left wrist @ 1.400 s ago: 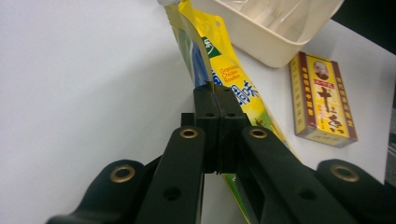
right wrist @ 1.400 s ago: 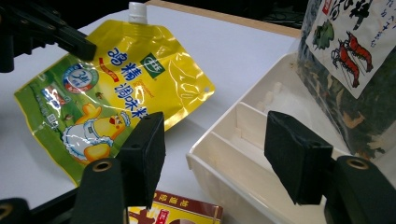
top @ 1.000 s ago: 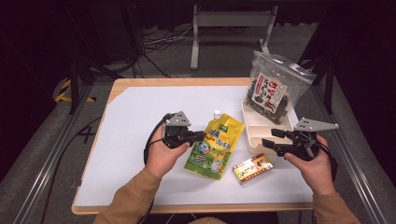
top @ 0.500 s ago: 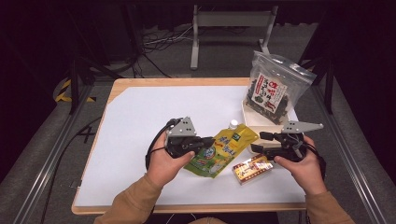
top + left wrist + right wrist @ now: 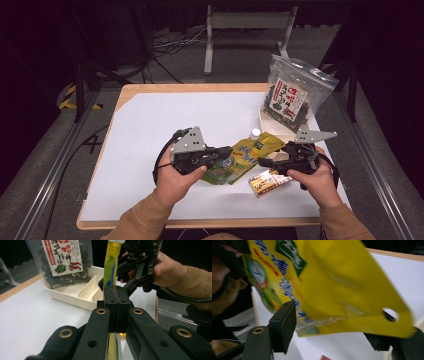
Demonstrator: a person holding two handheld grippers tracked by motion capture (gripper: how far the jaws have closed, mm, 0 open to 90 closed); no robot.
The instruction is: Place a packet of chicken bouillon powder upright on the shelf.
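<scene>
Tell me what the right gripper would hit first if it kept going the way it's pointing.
Most likely the yellow pouch: the right gripper points left at it, jaws open around its edge, while the left gripper holds it clamped.

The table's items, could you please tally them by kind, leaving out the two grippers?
Snack bags: 2 (yellow pouch, clear seaweed bag)
Small boxes: 1 (red and yellow box)
Trays: 1 (white divided tray)
Total: 4
</scene>
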